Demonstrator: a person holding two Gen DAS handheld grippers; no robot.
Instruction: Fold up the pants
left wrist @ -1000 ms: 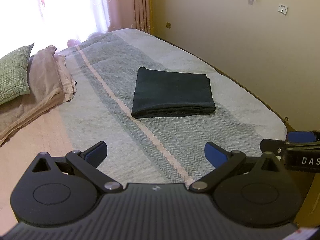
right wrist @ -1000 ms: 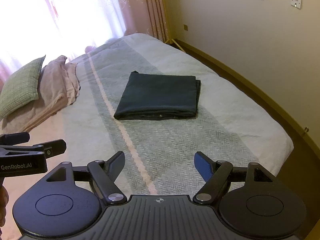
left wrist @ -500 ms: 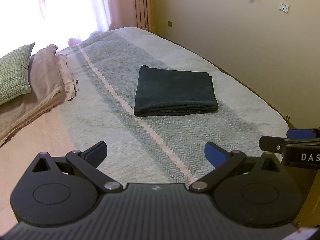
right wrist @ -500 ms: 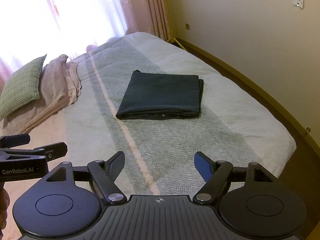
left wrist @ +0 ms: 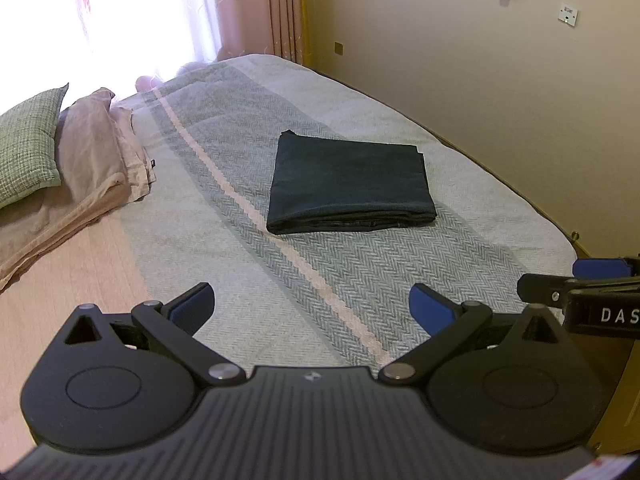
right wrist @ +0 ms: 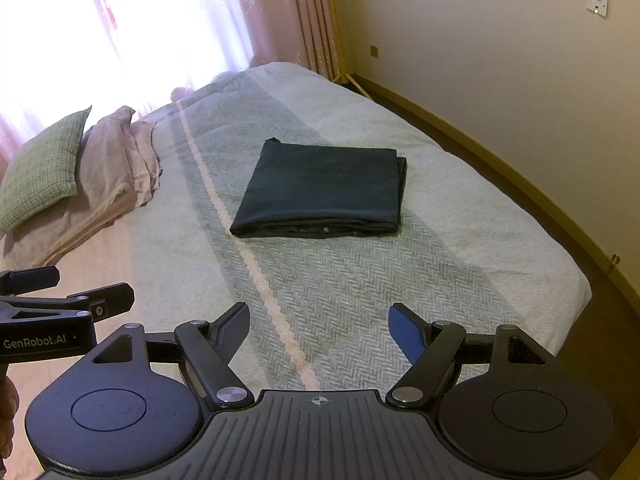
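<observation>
The dark pants [left wrist: 350, 184] lie folded into a flat rectangle on the striped bedspread [left wrist: 248, 264]; the right wrist view shows the same pants [right wrist: 322, 192] with the layered fold edge facing me. My left gripper [left wrist: 311, 305] hangs open above the near part of the bed, well short of the pants, nothing between its blue pads. My right gripper [right wrist: 319, 327] is also open and empty, held back from the pants. Each gripper shows at the edge of the other's view: the right gripper [left wrist: 592, 296] and the left gripper [right wrist: 52, 312].
A green pillow [left wrist: 26, 148] and pink bedding [left wrist: 92, 168] lie at the left of the bed. A cream wall [left wrist: 500, 92] runs along the right side, with a wooden skirting [right wrist: 500, 168] and a narrow floor gap. Curtains [right wrist: 304, 16] hang at the far end.
Both grippers have drawn slightly back and up from the bed, so the folded pants sit a little farther away in view. The pants have not moved.
</observation>
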